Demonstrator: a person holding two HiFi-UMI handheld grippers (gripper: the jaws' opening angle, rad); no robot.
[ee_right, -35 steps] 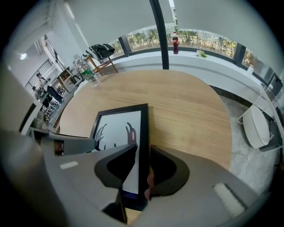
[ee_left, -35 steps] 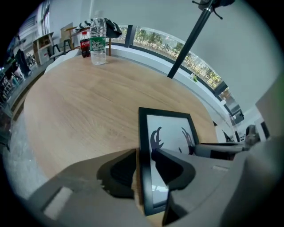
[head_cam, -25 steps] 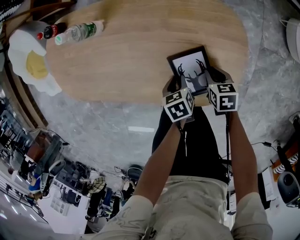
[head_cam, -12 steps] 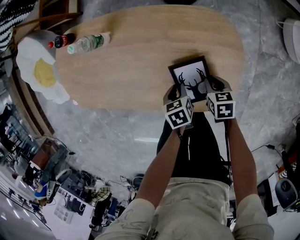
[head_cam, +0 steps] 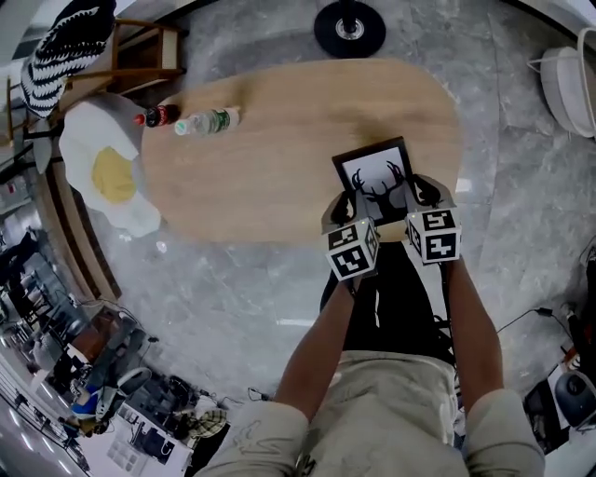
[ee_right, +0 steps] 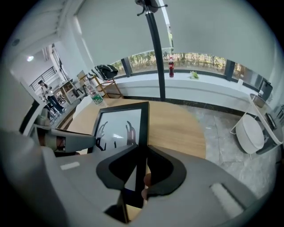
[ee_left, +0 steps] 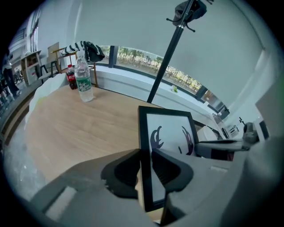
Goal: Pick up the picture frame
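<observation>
The black picture frame (head_cam: 376, 177) with a deer-antler print hangs above the near right end of the oval wooden table (head_cam: 270, 158), tilted up toward me. My left gripper (head_cam: 343, 207) is shut on its left edge and my right gripper (head_cam: 425, 194) on its right edge. In the left gripper view the frame's (ee_left: 167, 132) black edge stands between the left gripper's (ee_left: 145, 170) dark pads. In the right gripper view the frame's (ee_right: 119, 126) right bar runs down between the right gripper's (ee_right: 141, 170) pads.
A water bottle (head_cam: 209, 121) and a cola bottle (head_cam: 154, 117) lie at the table's far left. A fried-egg cushion (head_cam: 110, 175) sits beside that end. A black stand base (head_cam: 349, 28) stands behind the table, and a white appliance (head_cam: 568, 79) on the floor at right.
Both grippers have risen with the frame held between them. The frame has left the tabletop and tipped up, and the table now looks farther below.
</observation>
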